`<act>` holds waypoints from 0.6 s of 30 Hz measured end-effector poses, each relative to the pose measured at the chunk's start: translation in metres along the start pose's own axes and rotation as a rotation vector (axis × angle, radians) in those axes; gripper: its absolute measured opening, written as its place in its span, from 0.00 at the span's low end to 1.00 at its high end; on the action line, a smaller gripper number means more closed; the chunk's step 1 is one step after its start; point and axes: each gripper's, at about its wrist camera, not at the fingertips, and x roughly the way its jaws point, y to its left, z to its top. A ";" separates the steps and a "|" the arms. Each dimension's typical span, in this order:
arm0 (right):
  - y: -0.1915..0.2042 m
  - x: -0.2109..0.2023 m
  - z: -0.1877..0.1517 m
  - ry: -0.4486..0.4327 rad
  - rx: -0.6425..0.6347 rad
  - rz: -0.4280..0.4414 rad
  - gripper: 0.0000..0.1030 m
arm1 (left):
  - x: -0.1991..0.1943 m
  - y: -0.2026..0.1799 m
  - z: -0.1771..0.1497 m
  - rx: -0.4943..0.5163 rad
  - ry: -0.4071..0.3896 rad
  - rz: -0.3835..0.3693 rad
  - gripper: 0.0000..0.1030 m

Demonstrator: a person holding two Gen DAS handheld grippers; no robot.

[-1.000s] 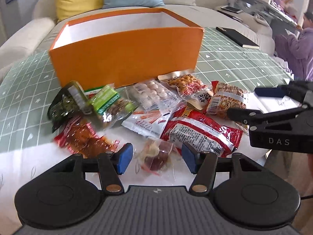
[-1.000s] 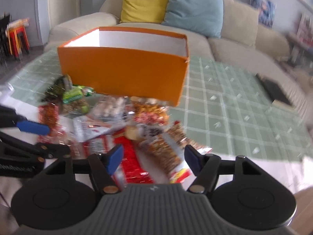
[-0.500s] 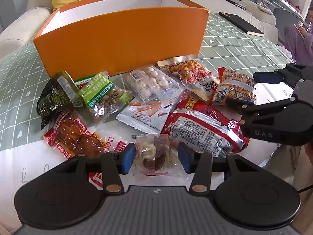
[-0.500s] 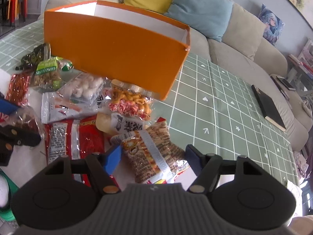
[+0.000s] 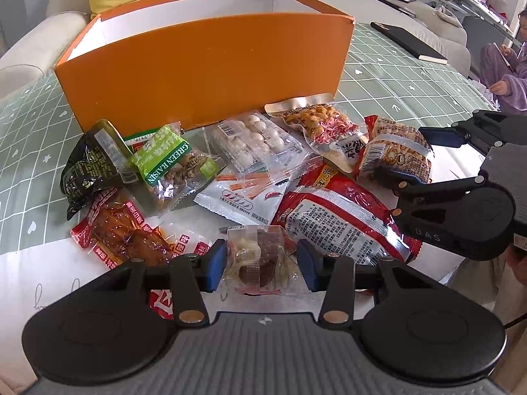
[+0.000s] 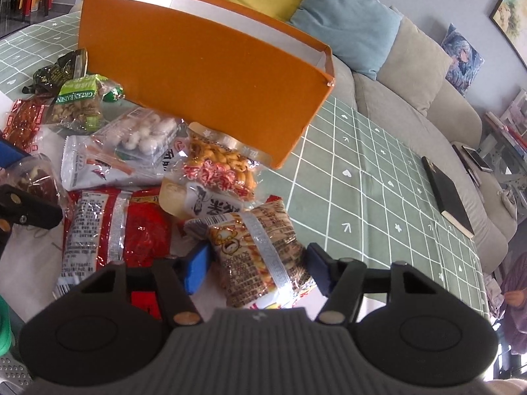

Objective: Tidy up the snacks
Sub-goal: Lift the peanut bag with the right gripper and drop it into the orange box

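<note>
Squarely between the left claw point(image 5: 262, 263) pads: clear candy pouch point(image 5: 255, 260).

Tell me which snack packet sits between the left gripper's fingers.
The small clear packet with a dark red sweet, nearest the camera; the left gripper brackets it, open, unlike the big red bag beside it.

Orange box point(image 5: 204, 75) with white inside sits on a green tablecloth point(image 6: 378, 177) gridded in white, beside a red packet point(image 5: 342, 217).
</note>
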 end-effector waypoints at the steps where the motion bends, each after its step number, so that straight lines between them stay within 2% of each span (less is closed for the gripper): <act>1: 0.001 -0.001 0.000 -0.003 -0.007 -0.002 0.56 | -0.001 -0.001 0.000 0.002 0.000 0.003 0.50; 6: 0.003 -0.007 0.000 -0.011 -0.030 -0.001 0.48 | -0.006 0.001 0.000 -0.010 -0.007 0.024 0.49; 18: -0.008 -0.036 0.019 -0.081 -0.032 -0.043 0.43 | -0.030 0.021 0.019 -0.106 -0.022 0.096 0.49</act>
